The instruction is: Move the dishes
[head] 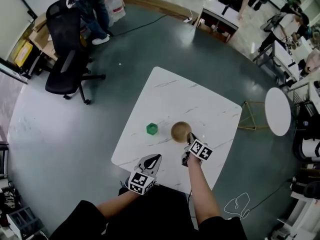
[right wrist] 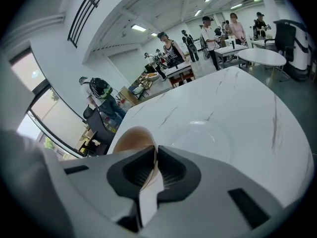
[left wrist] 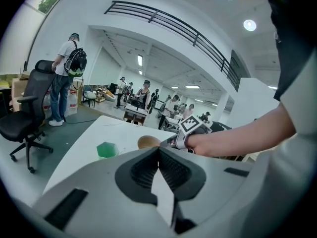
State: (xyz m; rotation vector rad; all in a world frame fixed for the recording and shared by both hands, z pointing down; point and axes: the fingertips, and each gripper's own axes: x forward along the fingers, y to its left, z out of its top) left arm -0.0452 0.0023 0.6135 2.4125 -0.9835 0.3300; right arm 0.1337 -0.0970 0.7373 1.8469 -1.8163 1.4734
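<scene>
A brown wooden bowl [head: 180, 131] is over the near part of the white marble table [head: 165, 94]. My right gripper [head: 190, 138] is shut on the bowl's near rim. In the right gripper view the bowl [right wrist: 130, 137] fills the left side of the jaws, and a shallow white plate [right wrist: 200, 139] lies flat just right of it. A small green block [head: 152, 129] rests left of the bowl. My left gripper [head: 152, 160] hovers at the table's front edge, shut and empty. In the left gripper view the green block [left wrist: 107, 149] and bowl [left wrist: 147, 142] are ahead of it.
A black office chair [head: 67, 54] stands far left on the grey floor. A round white table [head: 277, 110] and a gold wire stand [head: 250, 115] are to the right. People and desks fill the far background.
</scene>
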